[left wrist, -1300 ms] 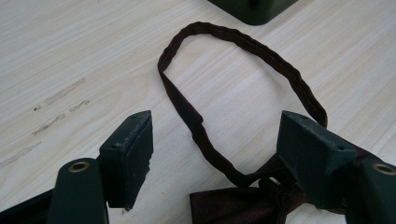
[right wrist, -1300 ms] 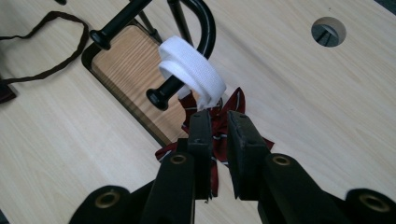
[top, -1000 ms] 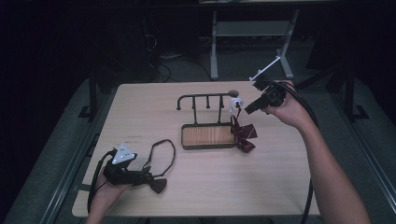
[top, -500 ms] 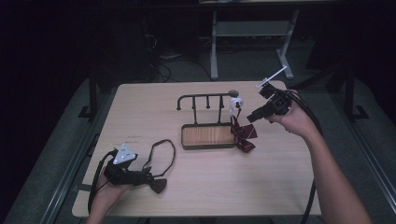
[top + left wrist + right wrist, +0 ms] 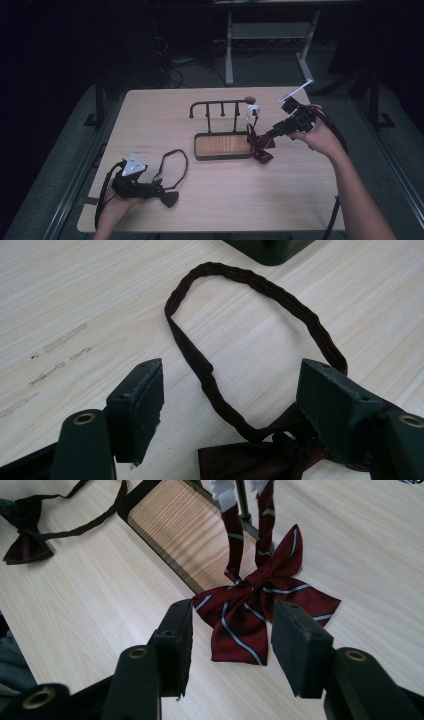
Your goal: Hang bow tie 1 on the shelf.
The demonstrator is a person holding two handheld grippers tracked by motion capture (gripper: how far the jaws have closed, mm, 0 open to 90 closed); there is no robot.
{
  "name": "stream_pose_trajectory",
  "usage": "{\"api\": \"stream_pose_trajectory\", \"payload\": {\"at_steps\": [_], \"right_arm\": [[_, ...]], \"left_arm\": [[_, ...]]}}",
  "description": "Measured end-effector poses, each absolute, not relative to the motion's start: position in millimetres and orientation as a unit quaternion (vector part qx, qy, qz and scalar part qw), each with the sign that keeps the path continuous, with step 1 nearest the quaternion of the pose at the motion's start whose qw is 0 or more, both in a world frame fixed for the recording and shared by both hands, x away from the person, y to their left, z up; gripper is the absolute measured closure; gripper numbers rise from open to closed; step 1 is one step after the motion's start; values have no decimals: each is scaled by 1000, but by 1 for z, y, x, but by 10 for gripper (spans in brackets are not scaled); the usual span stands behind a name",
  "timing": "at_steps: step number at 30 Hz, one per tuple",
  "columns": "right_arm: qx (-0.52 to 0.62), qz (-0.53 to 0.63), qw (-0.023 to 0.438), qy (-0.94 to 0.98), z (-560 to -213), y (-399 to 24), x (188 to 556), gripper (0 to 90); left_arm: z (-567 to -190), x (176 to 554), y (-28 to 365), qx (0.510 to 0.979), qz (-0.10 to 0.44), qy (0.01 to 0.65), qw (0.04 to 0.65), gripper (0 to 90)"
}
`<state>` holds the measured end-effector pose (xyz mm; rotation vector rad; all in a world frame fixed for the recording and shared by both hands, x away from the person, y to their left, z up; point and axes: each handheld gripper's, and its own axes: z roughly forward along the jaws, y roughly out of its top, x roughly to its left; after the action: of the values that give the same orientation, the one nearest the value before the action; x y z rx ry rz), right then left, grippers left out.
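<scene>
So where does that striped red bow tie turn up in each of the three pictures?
High view: the striped bow tie hangs off the rack's right end, right of centre, resting on the table.
Left gripper view: not in it; the plain dark bow tie lies there.
Right gripper view: centre, beyond the open jaws.
Shared landmark: the rack's wooden base.

You have a matt striped cloth bow tie (image 5: 260, 610) at twelve o'clock, on a smooth pale wood-grain table (image 5: 90, 600).
</scene>
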<state>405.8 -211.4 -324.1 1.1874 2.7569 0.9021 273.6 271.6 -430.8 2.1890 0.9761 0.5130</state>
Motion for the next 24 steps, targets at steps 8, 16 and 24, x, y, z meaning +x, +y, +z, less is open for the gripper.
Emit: {"api": "stream_pose_trajectory", "payload": {"at_steps": [8,16,24], "right_arm": [[375,291,5,880,-331,-212,398,489],[376,298,0,877,-341,-214,389,467],[376,302,-2,876,-347,-215,382,456]], "left_arm": [[-431,274,272,838,197,378,340,276],[-431,273,272,836,197,381,341,275],[-431,274,272,837,197,382,339,274]]}}
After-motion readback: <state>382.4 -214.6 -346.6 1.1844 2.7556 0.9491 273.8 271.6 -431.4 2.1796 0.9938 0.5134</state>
